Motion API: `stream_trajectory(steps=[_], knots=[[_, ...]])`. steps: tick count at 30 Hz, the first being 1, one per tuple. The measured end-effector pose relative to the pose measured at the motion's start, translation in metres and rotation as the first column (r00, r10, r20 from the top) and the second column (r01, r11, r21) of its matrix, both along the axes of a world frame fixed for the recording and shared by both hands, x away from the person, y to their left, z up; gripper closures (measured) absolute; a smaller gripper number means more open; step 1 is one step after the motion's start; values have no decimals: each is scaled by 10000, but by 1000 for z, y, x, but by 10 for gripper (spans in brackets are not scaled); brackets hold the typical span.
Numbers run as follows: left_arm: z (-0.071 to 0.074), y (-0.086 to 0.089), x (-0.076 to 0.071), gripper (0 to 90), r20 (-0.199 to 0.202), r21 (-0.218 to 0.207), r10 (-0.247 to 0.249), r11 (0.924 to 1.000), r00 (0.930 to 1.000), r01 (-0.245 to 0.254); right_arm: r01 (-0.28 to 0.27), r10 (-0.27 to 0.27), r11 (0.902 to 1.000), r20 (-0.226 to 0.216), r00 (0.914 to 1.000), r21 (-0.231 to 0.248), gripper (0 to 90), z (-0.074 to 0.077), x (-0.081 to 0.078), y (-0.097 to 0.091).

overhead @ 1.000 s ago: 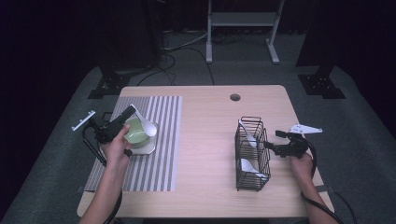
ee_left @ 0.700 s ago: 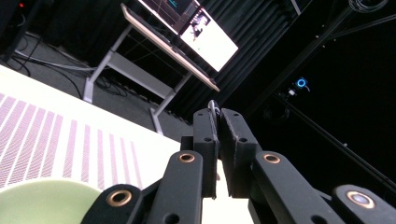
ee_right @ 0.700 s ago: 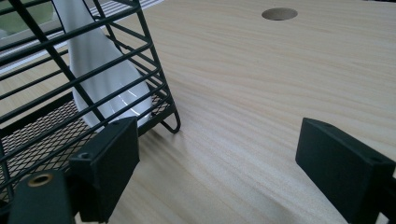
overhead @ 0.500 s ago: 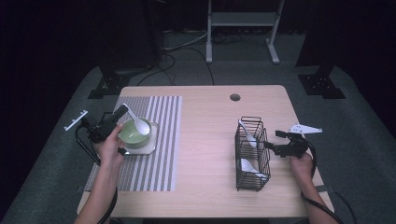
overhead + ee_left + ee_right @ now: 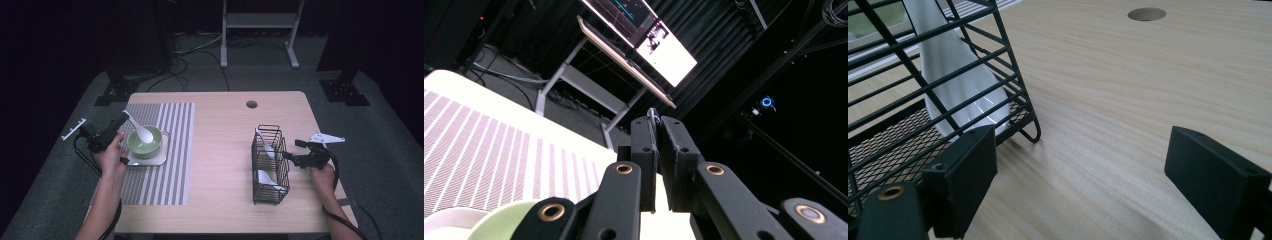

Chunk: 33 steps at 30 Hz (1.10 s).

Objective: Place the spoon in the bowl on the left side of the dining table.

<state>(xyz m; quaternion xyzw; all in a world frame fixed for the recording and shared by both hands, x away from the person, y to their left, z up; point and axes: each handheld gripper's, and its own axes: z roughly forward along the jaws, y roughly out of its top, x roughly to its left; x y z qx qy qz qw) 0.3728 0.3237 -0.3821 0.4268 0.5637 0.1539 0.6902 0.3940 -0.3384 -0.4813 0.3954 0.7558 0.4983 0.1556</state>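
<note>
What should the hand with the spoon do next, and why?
Probably open the left gripper and let go. It is shut on the handle of the white spoon, and the spoon's scoop end already lies inside the green bowl on the striped mat. So the spoon looks placed; opening gently should leave it resting in the bowl.

Three white spoons (image 5: 141, 131), one green bowl (image 5: 145, 143), one wire basket (image 5: 268, 165), one striped mat (image 5: 170, 150)
</note>
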Motion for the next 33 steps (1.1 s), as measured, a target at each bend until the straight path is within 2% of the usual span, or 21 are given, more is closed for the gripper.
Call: stream_trajectory(steps=[18,26,33], knots=[[-15,21,3,847,-463,9,764,9971,9960,-765,-1,1,10000,-1,10000,-1,123,0,0,0],[-27,25,3,846,-762,47,904,9959,9930,-904,1,-1,10000,4,10000,-15,123,0,0,0],[-32,26,4,842,-941,265,1023,9946,9903,-1002,3,-3,10000,7,10000,-27,123,0,0,0]])
